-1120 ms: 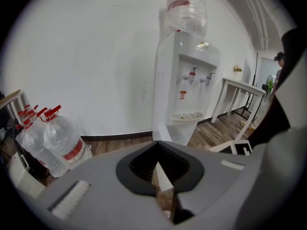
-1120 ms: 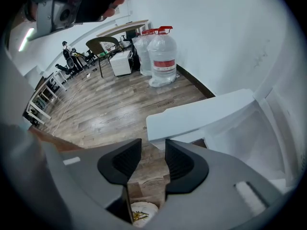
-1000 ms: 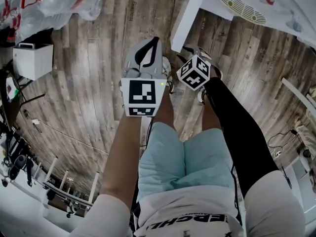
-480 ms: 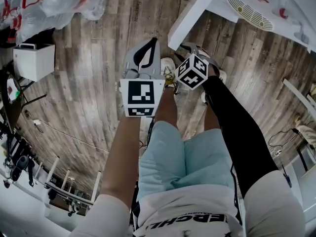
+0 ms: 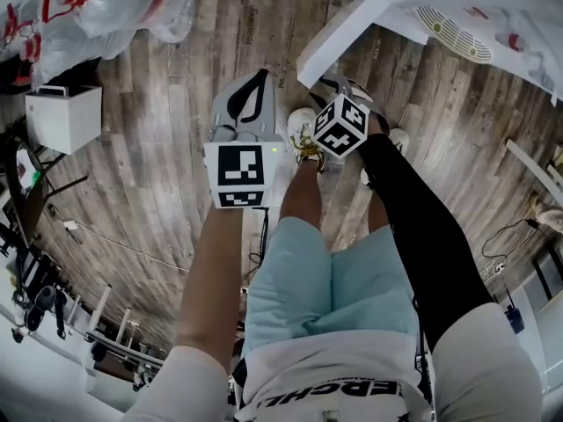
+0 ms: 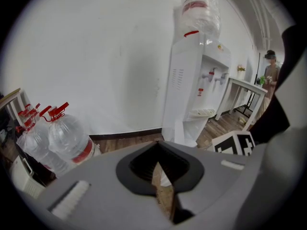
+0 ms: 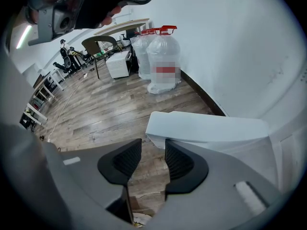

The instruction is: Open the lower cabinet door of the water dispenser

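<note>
Your right gripper (image 7: 153, 152) — jaws apart, nothing between them — is the nearer one. The lower cabinet door (image 7: 206, 126) lies just ahead and to its right, its top edge running level back toward the water dispenser (image 6: 192, 90). Your left gripper (image 6: 158, 169) is closed and empty — farther off.

an office-like workroom: wood-plank floor (image 5: 167, 148), white walls (image 6: 96, 56), a water dispenser (image 6: 189, 90), spare water bottles (image 7: 160, 61) along the wall, desks (image 7: 122, 25) and a chair (image 7: 100, 44) beyond.

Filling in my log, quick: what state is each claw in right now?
Left claw: closed, holding nothing.
Right claw: open, holding nothing.
</note>
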`<state>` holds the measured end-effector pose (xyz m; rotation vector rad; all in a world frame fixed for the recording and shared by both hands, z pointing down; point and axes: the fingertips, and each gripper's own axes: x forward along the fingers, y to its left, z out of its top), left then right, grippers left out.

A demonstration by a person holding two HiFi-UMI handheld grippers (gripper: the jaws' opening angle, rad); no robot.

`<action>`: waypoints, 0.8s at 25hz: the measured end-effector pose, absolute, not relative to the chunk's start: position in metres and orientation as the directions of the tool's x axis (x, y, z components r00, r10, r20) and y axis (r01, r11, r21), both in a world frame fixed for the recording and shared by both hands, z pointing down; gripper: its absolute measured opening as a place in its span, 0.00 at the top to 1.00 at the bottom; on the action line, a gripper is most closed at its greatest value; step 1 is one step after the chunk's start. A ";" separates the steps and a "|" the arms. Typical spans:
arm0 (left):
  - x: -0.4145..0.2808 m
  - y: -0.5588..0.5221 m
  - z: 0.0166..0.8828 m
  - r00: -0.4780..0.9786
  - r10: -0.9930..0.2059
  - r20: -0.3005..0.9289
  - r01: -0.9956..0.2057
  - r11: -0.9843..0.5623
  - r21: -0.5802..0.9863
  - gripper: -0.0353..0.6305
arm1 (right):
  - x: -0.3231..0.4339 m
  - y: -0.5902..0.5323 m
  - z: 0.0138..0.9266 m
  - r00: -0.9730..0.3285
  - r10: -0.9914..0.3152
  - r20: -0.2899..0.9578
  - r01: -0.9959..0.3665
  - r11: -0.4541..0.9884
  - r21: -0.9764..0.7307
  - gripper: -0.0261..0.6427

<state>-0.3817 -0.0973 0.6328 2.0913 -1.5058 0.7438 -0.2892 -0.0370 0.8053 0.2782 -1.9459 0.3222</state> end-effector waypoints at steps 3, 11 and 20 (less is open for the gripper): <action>-0.387 -0.098 0.633 0.260 -0.705 0.659 -0.950 -0.310 0.043 0.86 | -0.299 -0.045 0.805 -0.377 -0.060 0.924 -0.358 0.930 -0.085 0.73; -0.395 -0.103 0.638 0.272 -0.695 0.666 -0.941 -0.335 0.034 0.86 | -0.319 -0.071 0.804 -0.384 -0.090 0.919 -0.367 0.928 -0.062 0.73; -0.408 -0.125 0.642 0.220 -0.688 0.691 -0.957 -0.291 0.015 0.86 | -0.324 -0.099 0.813 -0.372 -0.088 0.924 -0.361 0.931 -0.057 0.73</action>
